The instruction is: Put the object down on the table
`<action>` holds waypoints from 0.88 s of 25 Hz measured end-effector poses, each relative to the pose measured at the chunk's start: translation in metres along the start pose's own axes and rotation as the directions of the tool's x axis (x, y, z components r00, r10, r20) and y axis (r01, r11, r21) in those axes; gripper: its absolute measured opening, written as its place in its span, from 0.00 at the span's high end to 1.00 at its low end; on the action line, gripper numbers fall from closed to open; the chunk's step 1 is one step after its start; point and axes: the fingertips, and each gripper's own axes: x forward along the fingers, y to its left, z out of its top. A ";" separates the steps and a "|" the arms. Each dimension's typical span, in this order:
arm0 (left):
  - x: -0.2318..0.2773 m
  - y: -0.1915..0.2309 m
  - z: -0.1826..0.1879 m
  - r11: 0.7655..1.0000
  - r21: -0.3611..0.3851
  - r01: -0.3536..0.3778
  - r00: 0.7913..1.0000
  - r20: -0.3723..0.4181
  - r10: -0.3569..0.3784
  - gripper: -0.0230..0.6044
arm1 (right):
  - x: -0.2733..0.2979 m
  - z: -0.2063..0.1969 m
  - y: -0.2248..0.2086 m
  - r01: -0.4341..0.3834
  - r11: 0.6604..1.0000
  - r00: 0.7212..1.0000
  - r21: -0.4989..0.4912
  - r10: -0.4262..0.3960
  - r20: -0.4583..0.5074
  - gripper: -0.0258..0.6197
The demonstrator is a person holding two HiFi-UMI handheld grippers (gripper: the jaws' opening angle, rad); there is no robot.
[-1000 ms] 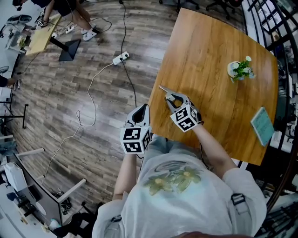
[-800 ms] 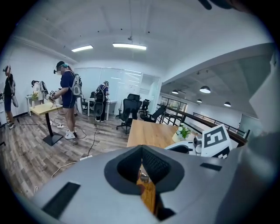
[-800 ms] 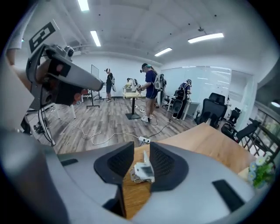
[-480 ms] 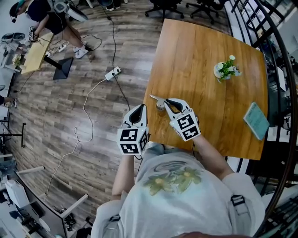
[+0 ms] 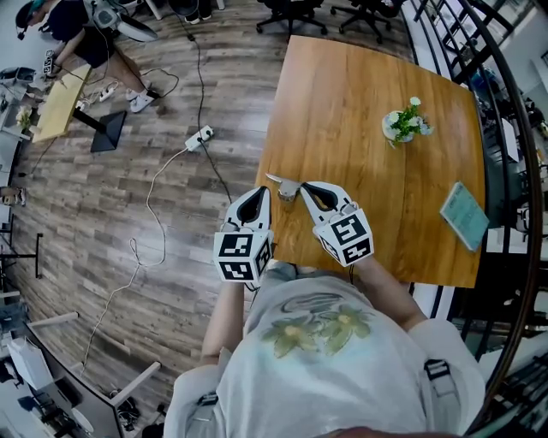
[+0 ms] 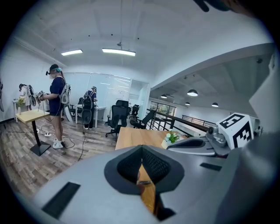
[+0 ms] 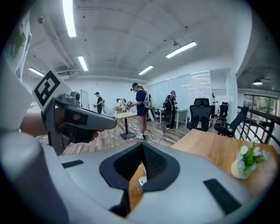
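object (image 5: pixel 283 186) lies on counter (image 5: pixel 368 171) by its near-left corner, long axis roughly along the near edge, just ahead of & between both tips; r gripper (image 5: pixel 310 188) looks nearer. r fingers have just been closing, now shut w/ nothing between. l gripper (image 5: pixel 257 195) fingers shut, empty too.

Seen from overhead, the small pale object (image 5: pixel 285 187) on the counter (image 5: pixel 360 111) is too small to name. The right gripper view gives only a sliver of it, glimpsed past the right hand-held gripper (image 5: pixel 305 186), whose jaws have just been closing with nothing between them. The flat teal item (image 5: pixel 464 216) by the counter's right edge is too small to identify. A person (image 5: pixel 64 21) at the top left is cut off by the frame.
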 end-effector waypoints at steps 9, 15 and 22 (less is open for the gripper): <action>0.004 -0.011 0.003 1.000 0.008 0.015 1.000 0.004 -0.015 0.94 | -0.012 0.006 0.000 -0.011 1.000 1.000 0.001 0.011 0.014 0.95; 0.005 -0.014 0.004 1.000 0.008 0.017 1.000 0.004 -0.017 0.94 | -0.013 0.009 -0.001 -0.012 1.000 1.000 -0.007 0.012 0.016 0.95; 0.005 -0.016 0.003 1.000 0.006 0.016 1.000 0.004 -0.016 0.94 | -0.014 0.009 0.000 -0.018 1.000 1.000 -0.016 0.018 0.015 0.95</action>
